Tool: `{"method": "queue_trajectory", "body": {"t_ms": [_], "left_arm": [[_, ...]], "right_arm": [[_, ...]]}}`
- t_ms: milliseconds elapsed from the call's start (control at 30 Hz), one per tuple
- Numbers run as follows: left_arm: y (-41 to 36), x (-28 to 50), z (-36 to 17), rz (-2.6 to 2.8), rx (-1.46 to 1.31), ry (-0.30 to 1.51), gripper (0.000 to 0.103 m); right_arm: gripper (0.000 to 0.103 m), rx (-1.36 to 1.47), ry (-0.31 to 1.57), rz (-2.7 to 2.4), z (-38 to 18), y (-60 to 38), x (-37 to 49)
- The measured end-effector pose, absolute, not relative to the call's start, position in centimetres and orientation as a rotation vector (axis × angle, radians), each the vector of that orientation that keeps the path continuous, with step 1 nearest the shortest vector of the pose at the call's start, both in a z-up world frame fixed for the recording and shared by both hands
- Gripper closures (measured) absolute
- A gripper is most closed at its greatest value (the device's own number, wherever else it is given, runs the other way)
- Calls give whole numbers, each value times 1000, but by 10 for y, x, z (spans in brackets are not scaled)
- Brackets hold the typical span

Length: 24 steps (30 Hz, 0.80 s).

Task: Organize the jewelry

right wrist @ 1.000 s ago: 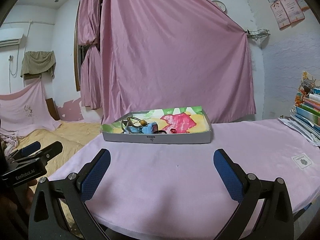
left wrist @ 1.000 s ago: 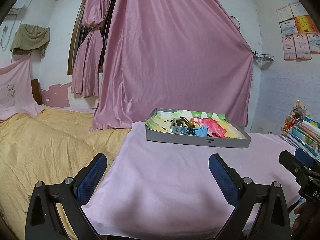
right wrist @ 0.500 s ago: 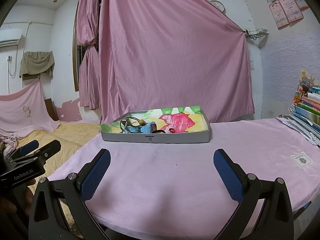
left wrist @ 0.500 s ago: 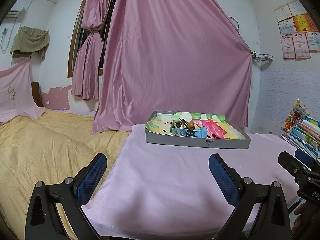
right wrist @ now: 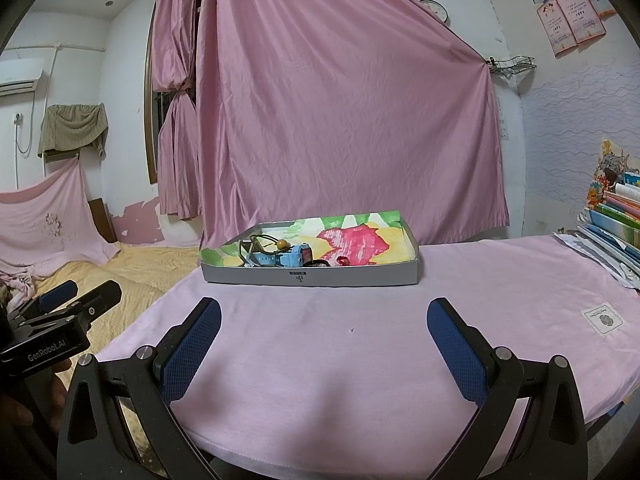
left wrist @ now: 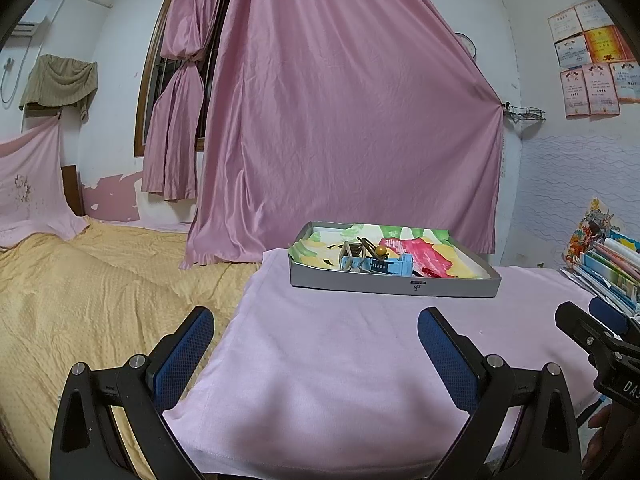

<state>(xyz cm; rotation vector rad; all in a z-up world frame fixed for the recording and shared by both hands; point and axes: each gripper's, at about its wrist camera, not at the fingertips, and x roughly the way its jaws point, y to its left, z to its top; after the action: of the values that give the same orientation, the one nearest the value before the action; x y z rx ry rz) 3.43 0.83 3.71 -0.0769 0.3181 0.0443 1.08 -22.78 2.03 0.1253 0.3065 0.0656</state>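
Note:
A shallow grey tray [left wrist: 394,286] [right wrist: 312,278] with a flowered paper lining rests at the far side of the pink-covered table [left wrist: 340,352] [right wrist: 360,340]. Inside it lie a light blue watch [left wrist: 390,266] [right wrist: 290,258], a hair tie with an orange bead [left wrist: 381,249] [right wrist: 283,244], a small red piece [right wrist: 343,260] and some dark bits. My left gripper [left wrist: 316,350] hangs open above the table's near left edge, well short of the tray. My right gripper [right wrist: 324,340] is open too, over the near edge, with nothing between its fingers.
A bed with a yellow quilt [left wrist: 80,292] lies left of the table. Pink curtains [left wrist: 340,120] hang behind the tray. Stacked books [left wrist: 612,268] [right wrist: 616,224] sit at the right. A white label patch [right wrist: 602,319] marks the cloth. The other gripper shows at each view's edge.
Both views have tilted up a little, so the tray sits lower in frame. Both grippers stay open and nothing in the tray has moved.

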Motion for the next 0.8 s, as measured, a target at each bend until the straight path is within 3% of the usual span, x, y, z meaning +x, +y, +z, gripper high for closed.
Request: {"method": "queue_trajectory", "body": {"t_ms": [800], "left_arm": [[7, 34, 38, 44, -76, 317, 1]], "right_arm": [[2, 126, 313, 68, 23, -229, 10]]}}
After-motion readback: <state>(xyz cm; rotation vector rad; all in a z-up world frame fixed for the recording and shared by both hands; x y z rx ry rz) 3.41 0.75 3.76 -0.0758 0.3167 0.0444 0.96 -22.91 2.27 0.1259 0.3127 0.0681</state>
